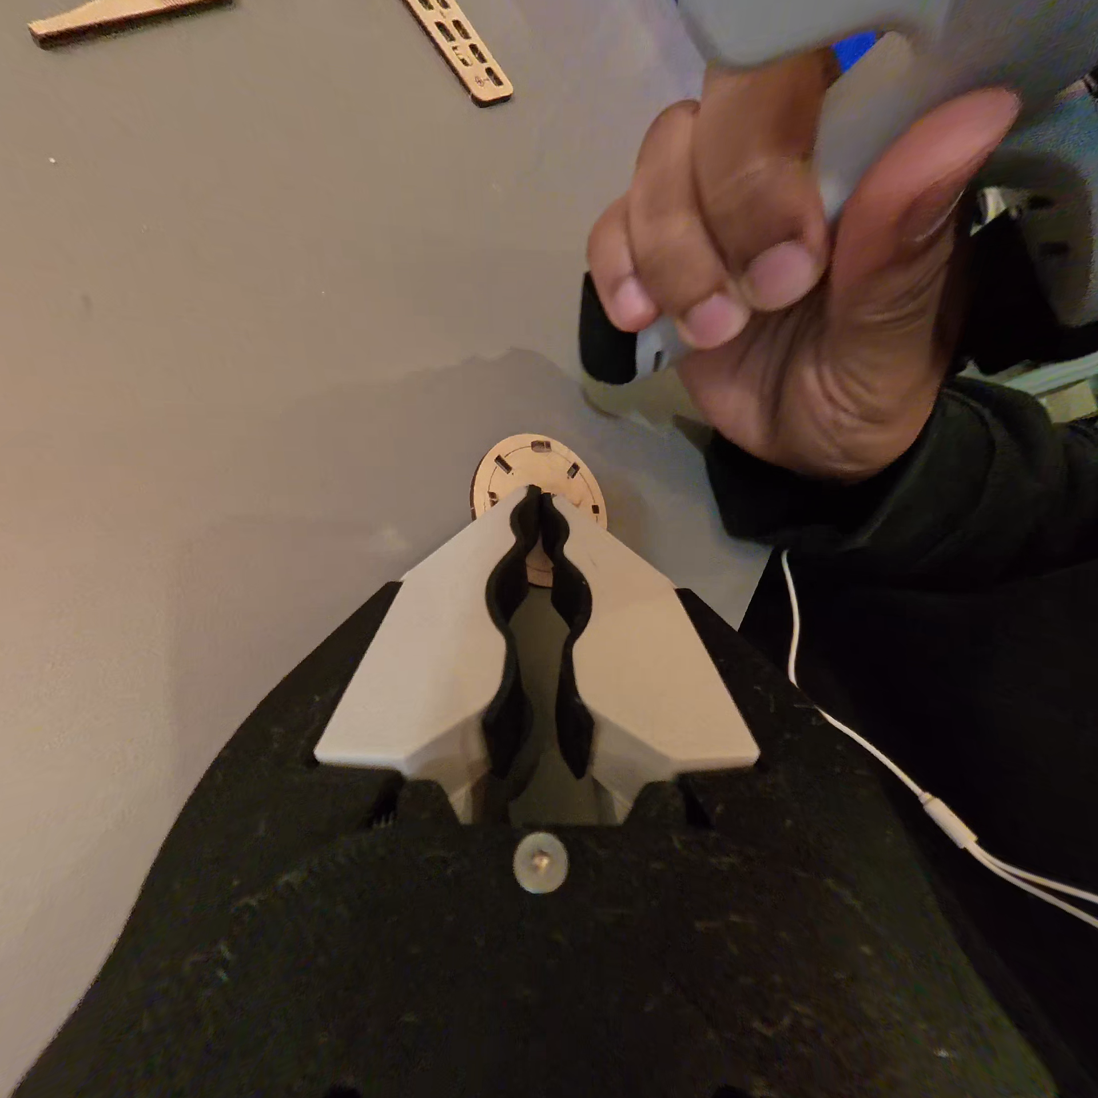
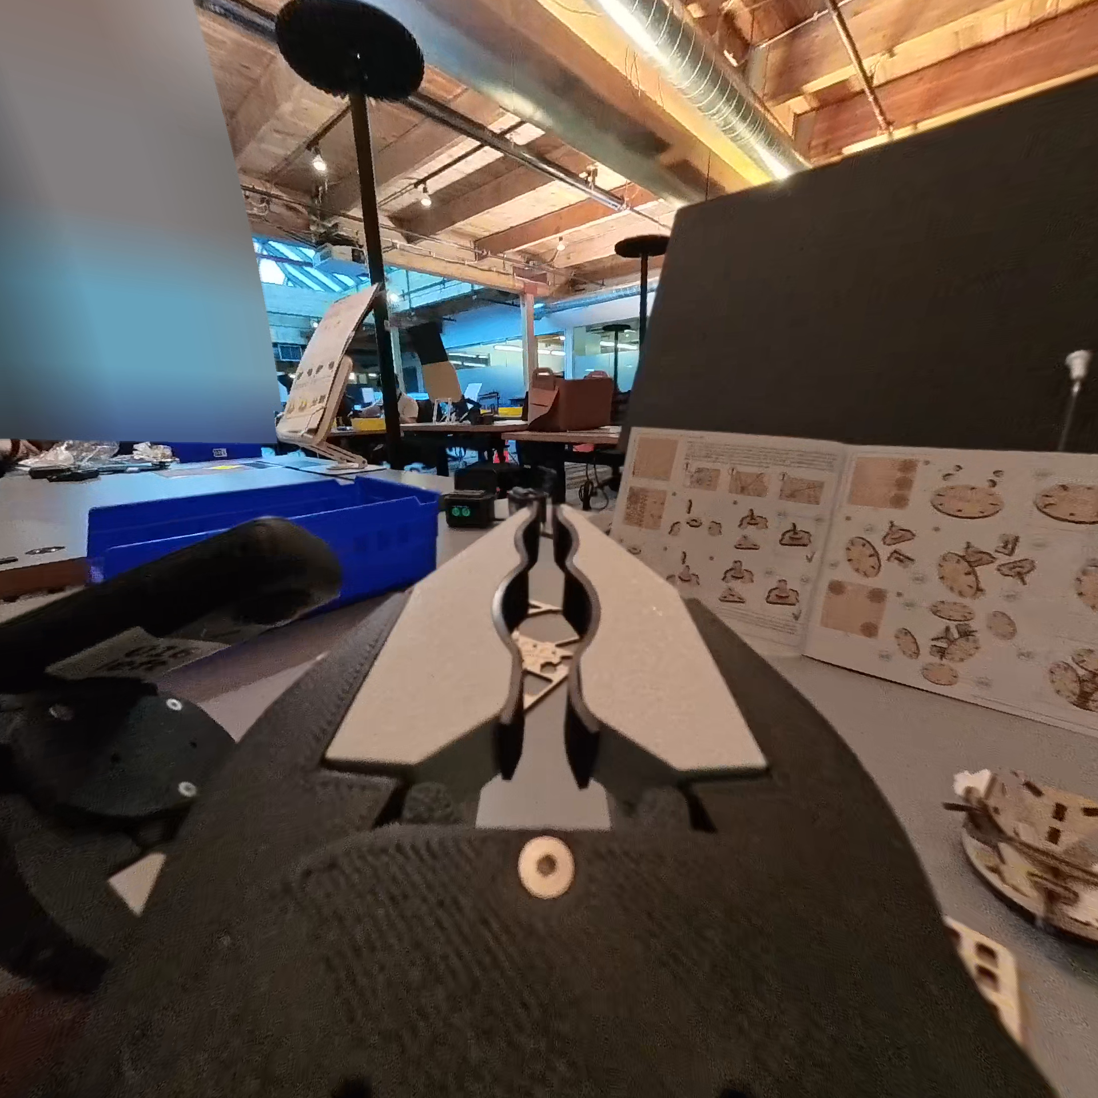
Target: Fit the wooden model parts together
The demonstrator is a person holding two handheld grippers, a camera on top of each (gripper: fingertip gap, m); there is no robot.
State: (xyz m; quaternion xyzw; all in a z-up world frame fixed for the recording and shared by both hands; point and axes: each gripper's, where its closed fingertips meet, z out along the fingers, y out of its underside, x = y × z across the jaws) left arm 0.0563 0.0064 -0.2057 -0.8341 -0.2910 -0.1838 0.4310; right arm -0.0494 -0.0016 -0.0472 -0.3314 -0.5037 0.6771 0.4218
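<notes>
- Left wrist view, far left top: a tan wooden wedge-shaped strip (image 1: 113, 15) and a tan wooden slotted strip (image 1: 460, 50) lie on the grey worktop (image 1: 208, 327), well apart from the gripper.
- Left gripper (image 1: 539, 496): jaws pressed together at the tips, pointing down over a round tan wooden disc with slots near its rim (image 1: 538, 469); the disc lies flat on the worktop, tips at its centre, contact unclear.
- Right of that: a hand (image 1: 790, 285) grips a grey handle (image 1: 891, 119), blurred; dark sleeve (image 1: 891, 505) and thin white cable (image 1: 832, 713) below.
- Right wrist view, left: a black gripper body (image 2: 166, 594), part of the other tool, in front of a blue plastic bin (image 2: 267, 523).
- Right gripper (image 2: 549, 514): jaws nearly closed, a thin slit between the tips, nothing pinched; held low over the worktop, flat tan wooden cut-out pieces (image 2: 543, 653) seen beneath through the finger gap.
- Further right: an open instruction booklet with pictures of wooden parts (image 2: 861, 552) leans on a dark panel (image 2: 891, 297).
- Far right: a partly assembled wooden model on a round base (image 2: 1034, 843), near the gripper's body.
</notes>
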